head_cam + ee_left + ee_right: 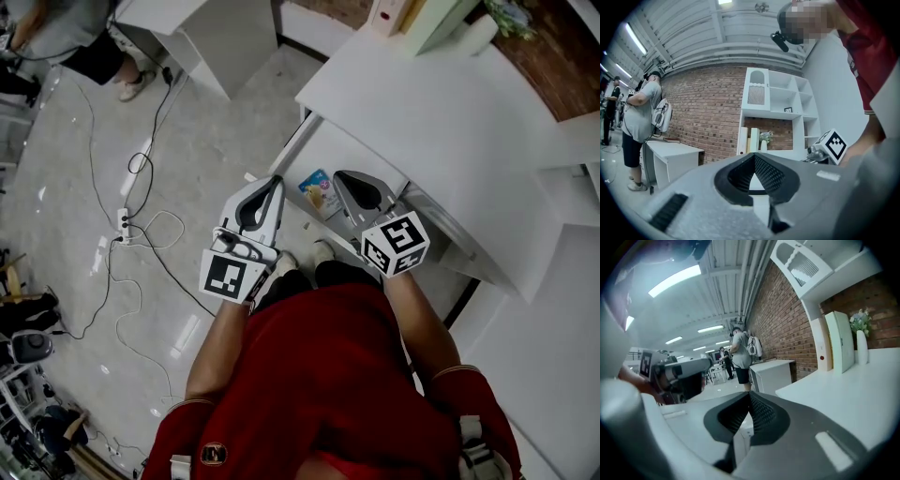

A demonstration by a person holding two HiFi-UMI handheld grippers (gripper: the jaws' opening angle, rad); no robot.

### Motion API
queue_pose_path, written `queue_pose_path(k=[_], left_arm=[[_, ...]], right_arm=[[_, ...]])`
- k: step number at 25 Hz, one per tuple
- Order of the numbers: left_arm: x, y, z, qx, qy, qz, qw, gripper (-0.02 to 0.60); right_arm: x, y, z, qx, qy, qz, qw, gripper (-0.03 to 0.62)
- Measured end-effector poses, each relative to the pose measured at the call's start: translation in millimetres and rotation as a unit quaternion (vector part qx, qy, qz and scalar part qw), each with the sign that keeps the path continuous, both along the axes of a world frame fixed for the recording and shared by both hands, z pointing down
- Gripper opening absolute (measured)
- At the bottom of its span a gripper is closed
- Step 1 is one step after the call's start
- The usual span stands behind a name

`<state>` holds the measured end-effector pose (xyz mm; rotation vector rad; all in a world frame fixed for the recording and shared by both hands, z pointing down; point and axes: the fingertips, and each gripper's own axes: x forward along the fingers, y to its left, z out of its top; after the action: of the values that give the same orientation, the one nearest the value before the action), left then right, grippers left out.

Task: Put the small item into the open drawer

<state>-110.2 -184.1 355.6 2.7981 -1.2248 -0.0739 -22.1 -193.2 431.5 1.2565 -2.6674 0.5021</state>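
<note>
Head view: the item, a small blue-and-yellow packet, lies in the open drawer, near its front corner. It sits at 12 o'clock from the person, between the two tongs.

Left tongs: together, nothing between them. They are level, at 9 o'clock of the item and just beside it.
Right tongs: together, also empty, at 3 o'clock of the item. Their own view looks out over the counter, so they appear to be held above drawer level.

Judgement: with the item inside and neither tongs on it, the placing looks done. The shut, empty tongs flank the drawer and touch nothing that shows.

Surroundings:
- The counter overhangs the drawer's rear, from 12 to 2 o'clock, so access is from the front and above only.
- The person's shoes stand right at the drawer front.
- Cables with a power strip lie on the floor at 9 o'clock, well apart.
- A second desk and a bystander are at 10–11 o'clock, far off.
- Nothing blocks the drawer itself.
</note>
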Motion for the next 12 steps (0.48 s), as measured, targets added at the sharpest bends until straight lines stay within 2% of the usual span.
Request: queue_pose_path(k=[2,5,12], left_arm=[[3,3,-5,0.002,0.002,0.006,1.0000,0.000],[6,8,-15,0.009,0.005,0.015,0.9998,0.000],[9,16,-35,0.026,0.002,0.034,0.9991,0.000]], right_arm=[[-3,6,-22,0.015,-0.028,-0.001,0.999,0.012],[-10,16,-54,0.054,-0.043,-0.014,0.998,0.012],[-23,33,-95,0.128,-0.024,-0.045,0.990,0.012]])
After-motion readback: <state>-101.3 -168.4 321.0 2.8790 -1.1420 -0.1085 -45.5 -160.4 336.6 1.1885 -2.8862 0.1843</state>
